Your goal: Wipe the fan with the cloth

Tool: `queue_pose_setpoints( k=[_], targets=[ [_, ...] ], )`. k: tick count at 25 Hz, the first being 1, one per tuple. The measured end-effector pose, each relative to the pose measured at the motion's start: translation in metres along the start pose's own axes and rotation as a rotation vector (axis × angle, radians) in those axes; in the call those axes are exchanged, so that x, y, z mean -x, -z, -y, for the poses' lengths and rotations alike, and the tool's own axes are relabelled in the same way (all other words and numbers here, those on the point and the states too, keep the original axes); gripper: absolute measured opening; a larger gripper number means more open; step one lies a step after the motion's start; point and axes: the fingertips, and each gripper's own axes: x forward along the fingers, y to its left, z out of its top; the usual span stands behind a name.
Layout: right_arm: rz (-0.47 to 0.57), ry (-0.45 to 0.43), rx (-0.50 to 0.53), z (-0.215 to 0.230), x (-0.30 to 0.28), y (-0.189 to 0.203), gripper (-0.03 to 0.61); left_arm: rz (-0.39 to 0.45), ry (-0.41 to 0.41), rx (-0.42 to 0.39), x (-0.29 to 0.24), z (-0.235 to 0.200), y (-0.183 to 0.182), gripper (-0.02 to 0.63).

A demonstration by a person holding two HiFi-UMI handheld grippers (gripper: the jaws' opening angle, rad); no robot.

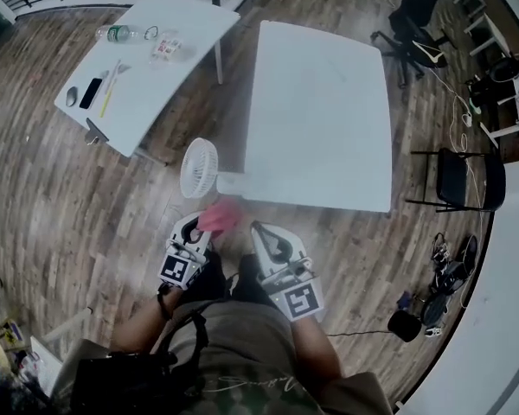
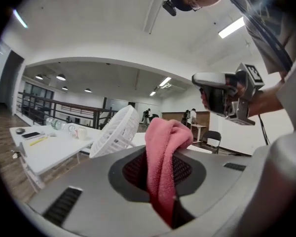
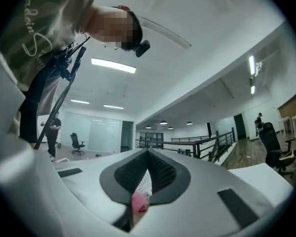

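Observation:
A small white fan (image 1: 198, 168) stands at the near left corner of the big white table (image 1: 329, 128); its grille also shows in the left gripper view (image 2: 116, 132). My left gripper (image 1: 196, 230) is shut on a pink cloth (image 1: 221, 215), just below the fan. The cloth (image 2: 163, 167) bulges up out of the jaws in the left gripper view. To the right of the cloth and apart from it, my right gripper (image 1: 271, 239) has its jaws shut with nothing in them. In the right gripper view, a bit of cloth (image 3: 138, 204) and fan grille (image 3: 144, 181) show past its jaws (image 3: 148, 154).
A second white table (image 1: 147, 67) at the upper left carries a bottle (image 1: 117, 34), a phone and small items. Black chairs (image 1: 458, 180) and cables stand at the right. The floor is wood. The person's legs and a bag fill the bottom.

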Motion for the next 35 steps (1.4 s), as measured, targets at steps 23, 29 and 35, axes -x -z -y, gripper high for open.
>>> queue_pose_setpoints(
  k=[23,29,35],
  targets=[
    [-0.137,-0.249,-0.103,-0.045,0.034,0.065,0.000,0.072,-0.373,0.331,-0.078,-0.092,0.045,0.052],
    [-0.126,-0.213,-0.129,-0.033,0.028,0.067,0.000,0.042,-0.355,0.248,-0.082,-0.086,0.044,0.051],
    [-0.140,-0.213,-0.142,-0.032,0.027,0.072,0.000,0.012,-0.298,0.178,-0.085,-0.071,0.046,0.052]
  ],
)
